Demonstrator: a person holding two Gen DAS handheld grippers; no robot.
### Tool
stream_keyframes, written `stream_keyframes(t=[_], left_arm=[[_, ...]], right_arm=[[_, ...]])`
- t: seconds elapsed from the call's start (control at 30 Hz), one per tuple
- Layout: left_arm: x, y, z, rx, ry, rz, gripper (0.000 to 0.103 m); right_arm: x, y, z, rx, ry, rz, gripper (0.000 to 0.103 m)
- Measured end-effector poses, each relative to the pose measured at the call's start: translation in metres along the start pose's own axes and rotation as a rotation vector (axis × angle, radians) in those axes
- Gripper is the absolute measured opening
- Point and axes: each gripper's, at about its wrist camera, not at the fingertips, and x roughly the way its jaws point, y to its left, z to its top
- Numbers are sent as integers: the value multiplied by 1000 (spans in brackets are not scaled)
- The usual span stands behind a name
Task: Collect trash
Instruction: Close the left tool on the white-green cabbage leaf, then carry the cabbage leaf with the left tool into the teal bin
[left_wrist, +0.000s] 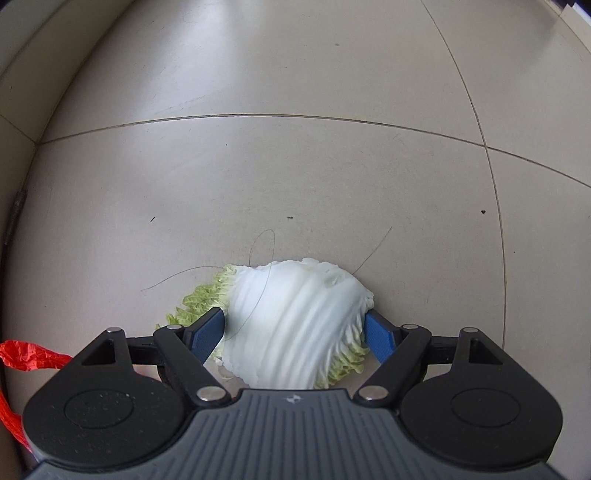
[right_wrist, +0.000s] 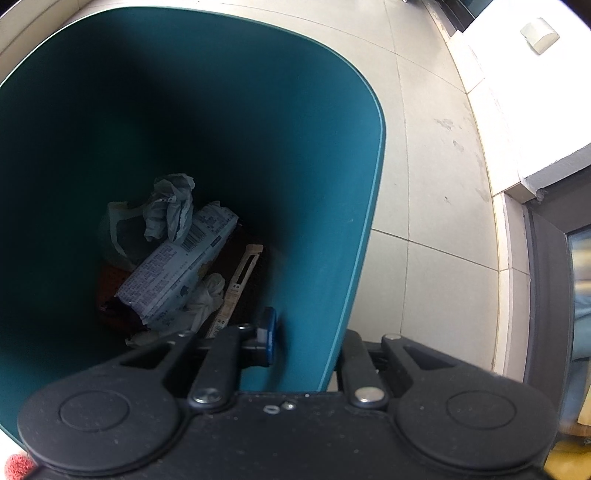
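1. Red plastic film: a crumpled strip lies at the far left edge of the left wrist view, well to the left of the cabbage leaf and apart from it.
2. Cabbage leaf: it lies flat on the tiled floor, thick white rib uppermost, frilled green margin showing on both sides. A few loose hairs lie across it and on the floor beside it.
3. Left gripper: the jaws stand spread wide, one blue pad on each side of the leaf. The pads sit at the leaf's edges; no squeeze shows on the rib.
4. Handling, judged: the leaf is light. The rib is stiff, crisp, probably moist and slippery, and may snap under hard pressure. The green margin is soft and tears easily. Take hold across the white rib near its middle, not on the frill.
5. Teal bin: seen in the right wrist view, it is open-topped and holds crumpled paper and a printed wrapper at the bottom.
6. Right gripper: the jaws are pressed nearly together, pinching the bin's right wall at the rim, one blue pad inside. The outer pad is hidden behind the wall.
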Motion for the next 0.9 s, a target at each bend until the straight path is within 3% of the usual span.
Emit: stream_keyframes(t=[0.37, 0.6, 0.73, 0.9], left_arm=[[-12, -2, -10, -64, -28, 32, 63], [-56, -6, -12, -88, -71, -2, 61], [-93, -12, -11, -105, -99, -69, 61], [-150, -34, -8, -44, -173, -89, 61]], right_arm=[[3, 2, -1, -5, -6, -12, 15], [3, 4, -1, -7, -11, -18, 15], [2, 5, -2, -13, -18, -23, 15], [2, 5, -2, -23, -23, -21, 15]])
